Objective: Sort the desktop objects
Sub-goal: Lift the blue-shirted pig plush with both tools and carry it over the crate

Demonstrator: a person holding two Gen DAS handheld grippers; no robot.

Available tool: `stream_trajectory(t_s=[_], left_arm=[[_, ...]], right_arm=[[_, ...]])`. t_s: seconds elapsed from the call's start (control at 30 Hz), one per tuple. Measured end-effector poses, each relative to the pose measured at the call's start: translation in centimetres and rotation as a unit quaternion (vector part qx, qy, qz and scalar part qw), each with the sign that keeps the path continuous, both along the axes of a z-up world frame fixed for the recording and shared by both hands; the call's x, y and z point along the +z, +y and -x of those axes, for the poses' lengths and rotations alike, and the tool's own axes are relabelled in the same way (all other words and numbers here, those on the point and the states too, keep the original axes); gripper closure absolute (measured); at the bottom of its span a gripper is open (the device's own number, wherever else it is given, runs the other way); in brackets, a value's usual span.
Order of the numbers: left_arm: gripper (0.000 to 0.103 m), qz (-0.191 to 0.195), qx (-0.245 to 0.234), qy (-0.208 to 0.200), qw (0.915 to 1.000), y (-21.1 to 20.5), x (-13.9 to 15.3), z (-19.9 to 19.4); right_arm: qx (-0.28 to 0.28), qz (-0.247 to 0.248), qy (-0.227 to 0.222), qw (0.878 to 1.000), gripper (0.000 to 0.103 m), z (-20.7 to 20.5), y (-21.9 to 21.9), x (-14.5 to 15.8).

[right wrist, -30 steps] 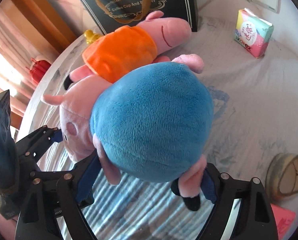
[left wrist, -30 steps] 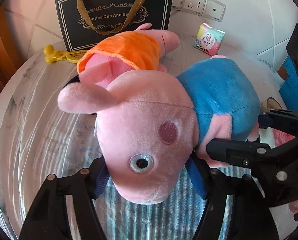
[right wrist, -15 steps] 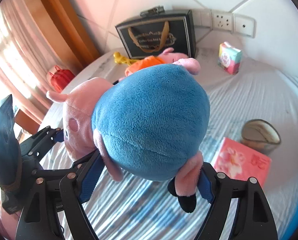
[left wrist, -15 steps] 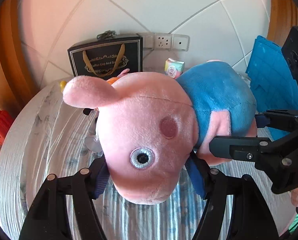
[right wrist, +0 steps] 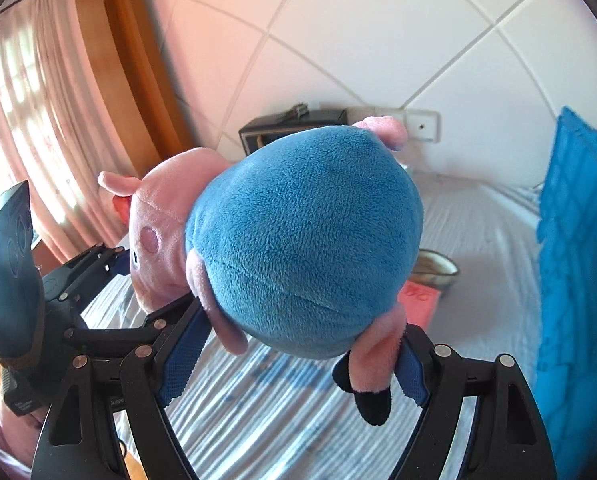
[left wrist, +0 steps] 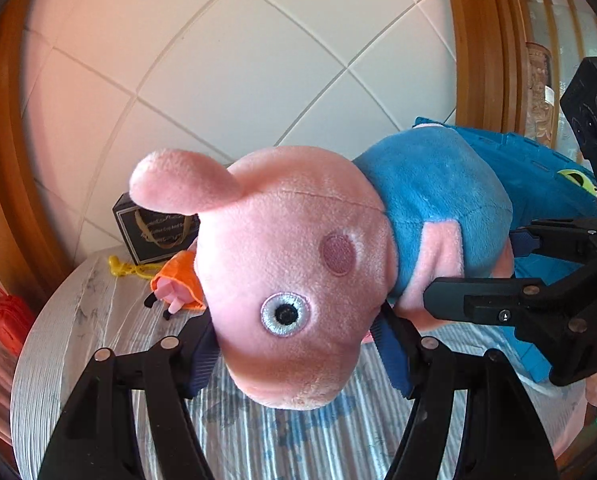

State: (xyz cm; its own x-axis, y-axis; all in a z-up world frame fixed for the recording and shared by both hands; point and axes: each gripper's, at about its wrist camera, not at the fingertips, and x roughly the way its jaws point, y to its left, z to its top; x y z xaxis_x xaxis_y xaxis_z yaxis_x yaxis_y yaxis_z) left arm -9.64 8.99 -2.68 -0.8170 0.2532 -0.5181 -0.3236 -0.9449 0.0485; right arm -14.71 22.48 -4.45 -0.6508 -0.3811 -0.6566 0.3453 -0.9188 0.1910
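Observation:
A pink pig plush in a blue dress (left wrist: pixel 298 280) hangs in the air above the striped table (left wrist: pixel 78 340), held from both ends. My left gripper (left wrist: pixel 298 344) is shut on its head, blue pads pressing either side below the eye. My right gripper (right wrist: pixel 298 360) is shut on the blue body (right wrist: pixel 298 240), near the legs. In the left wrist view the right gripper (left wrist: pixel 518 272) comes in from the right side. A second pig plush in an orange dress (left wrist: pixel 178 284) lies on the table far below, partly hidden by the held head.
A black gift bag (left wrist: pixel 154 232) stands against the tiled wall, with a yellow toy (left wrist: pixel 126 270) beside it. A blue crate (right wrist: pixel 578 240) stands at the right. A pink box (right wrist: pixel 420 300) and a round bowl-like thing (right wrist: pixel 438 268) lie on the cloth. A red bag (left wrist: pixel 4 316) sits beyond the table's left edge.
Both grippers have risen together with the blue-dressed pig, lifting it off the orange-dressed pig. The table and gift bag now sit much lower and smaller in view.

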Motion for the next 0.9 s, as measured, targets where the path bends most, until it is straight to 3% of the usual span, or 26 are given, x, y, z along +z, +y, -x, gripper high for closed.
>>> stream_trajectory(t_s=[0.27, 0.5, 0.77, 0.9], left_arm=[[0.035, -0.009, -0.056, 0.064, 0.9963, 8.4, 4.7, -3.0], [0.035, -0.018, -0.120, 0.105, 0.9870, 18.7, 8.9, -5.4], [0.035, -0.016, -0.204, 0.085, 0.9751, 30.6, 11.6, -7.2], [0.035, -0.007, -0.240, 0.030, 0.9702, 35.4, 11.4, -8.1]], right_arm=[[-0.051, -0.002, 0.063, 0.997, 0.020, -5.4, 6.8, 4.9], [-0.120, -0.017, 0.117, 0.986, 0.020, -9.8, 14.7, 9.0], [-0.218, -0.017, 0.143, 0.965, 0.020, -14.0, 24.3, 11.5], [-0.256, -0.004, 0.129, 0.958, 0.019, -16.2, 27.9, 11.3]])
